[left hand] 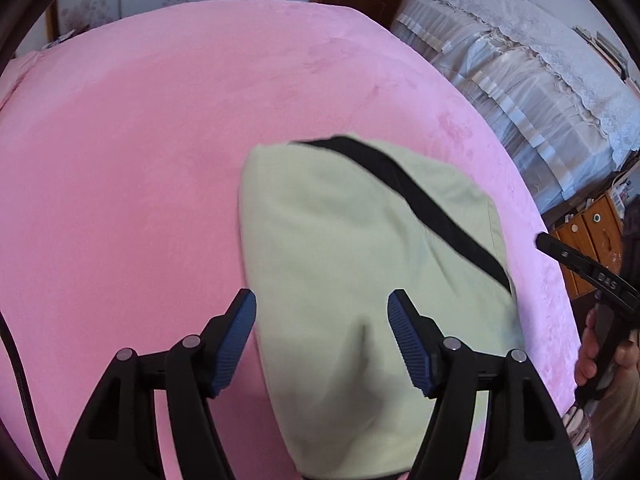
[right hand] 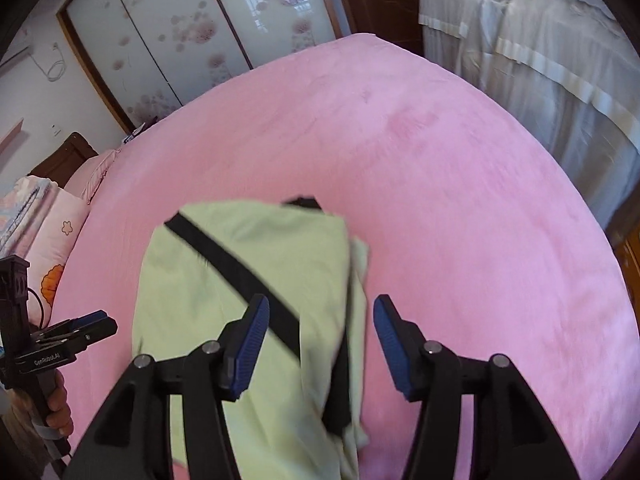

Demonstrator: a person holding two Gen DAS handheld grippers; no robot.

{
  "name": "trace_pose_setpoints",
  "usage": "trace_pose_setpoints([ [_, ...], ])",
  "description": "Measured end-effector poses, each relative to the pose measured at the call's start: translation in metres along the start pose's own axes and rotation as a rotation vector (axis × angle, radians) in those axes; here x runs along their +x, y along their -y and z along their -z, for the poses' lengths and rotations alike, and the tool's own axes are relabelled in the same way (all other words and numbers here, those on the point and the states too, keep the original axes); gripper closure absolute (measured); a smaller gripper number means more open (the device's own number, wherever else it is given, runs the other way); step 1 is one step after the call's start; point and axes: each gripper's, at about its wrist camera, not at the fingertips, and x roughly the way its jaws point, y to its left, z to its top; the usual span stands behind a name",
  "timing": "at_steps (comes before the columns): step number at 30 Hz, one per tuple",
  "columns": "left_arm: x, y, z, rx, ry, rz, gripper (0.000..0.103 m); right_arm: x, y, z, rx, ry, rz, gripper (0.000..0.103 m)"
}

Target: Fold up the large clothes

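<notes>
A pale green garment with a black diagonal stripe lies folded into a compact stack on the pink bed. It also shows in the right wrist view. My left gripper is open and empty, held above the garment's near left part. My right gripper is open and empty above the garment's right edge, where folded layers show. The right gripper appears at the far right of the left wrist view. The left gripper appears at the far left of the right wrist view.
The pink bed spreads wide around the garment. Pillows lie at the left. Furniture draped in white cloth stands beyond the bed's right edge, with a wooden cabinet beside it. Sliding flowered doors stand at the back.
</notes>
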Motion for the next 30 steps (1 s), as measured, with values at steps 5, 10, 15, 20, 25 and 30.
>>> trace_pose_setpoints([
  [5, 0.039, -0.008, -0.041, 0.011, -0.061, 0.029, 0.032, 0.056, 0.008, -0.027, 0.015, -0.091, -0.018, 0.048],
  [10, 0.073, -0.038, -0.051, -0.038, -0.127, 0.041, 0.029, 0.086, 0.021, -0.032, 0.037, -0.165, -0.063, 0.048],
  [15, 0.094, -0.051, -0.050, -0.079, -0.148, 0.107, 0.030, 0.094, 0.011, -0.029, -0.022, -0.175, -0.107, 0.093],
  [20, 0.111, -0.039, -0.046, -0.006, -0.109, -0.005, 0.050, 0.106, 0.019, -0.016, -0.042, -0.164, -0.009, 0.096],
  [25, 0.113, -0.038, -0.046, -0.009, -0.100, -0.043, 0.047, 0.113, 0.016, -0.008, -0.021, -0.176, 0.057, 0.091],
  [30, 0.052, -0.014, -0.034, 0.041, 0.083, -0.239, 0.047, 0.042, -0.022, -0.008, -0.116, -0.001, 0.175, 0.077],
])
